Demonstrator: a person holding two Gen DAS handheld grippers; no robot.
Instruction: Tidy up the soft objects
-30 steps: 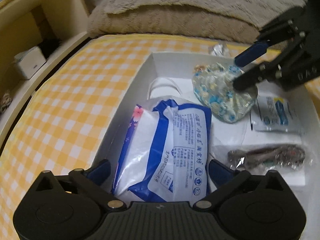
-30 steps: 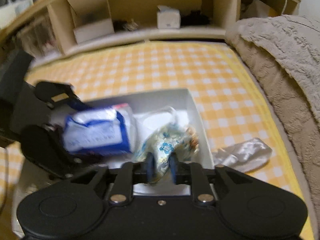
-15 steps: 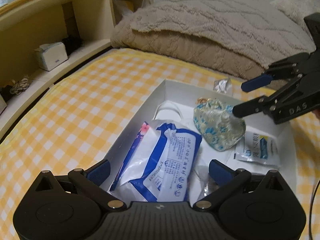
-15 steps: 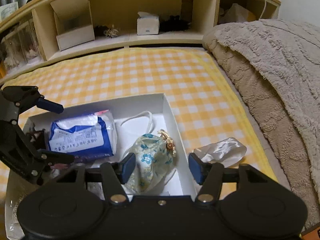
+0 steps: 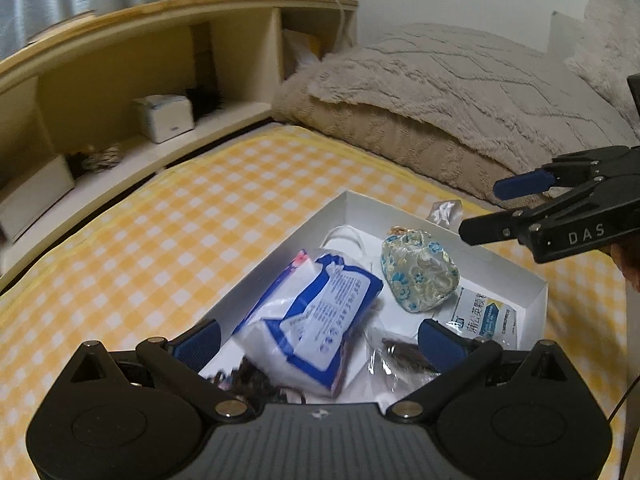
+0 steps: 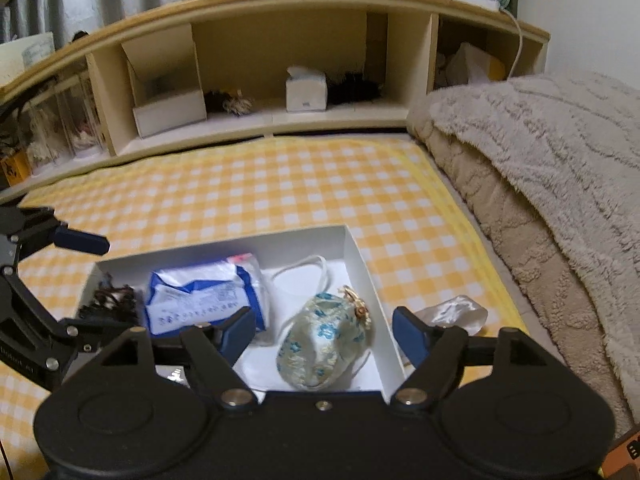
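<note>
Right wrist view: we let go of the pouch (image 6: 326, 346) in the box (image 6: 362, 258).
Our right gripper (image 6: 324, 334), jaws just spread and empty, should lift clear; the left gripper (image 5: 318, 344) is spread too.

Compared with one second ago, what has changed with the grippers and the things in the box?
The right gripper let go of the floral pouch: its jaws have just been opening and it rose. The pouch now lies free in the white box. The left gripper also rose, open and empty. The blue wipes pack and the other packets stayed in place.
</note>
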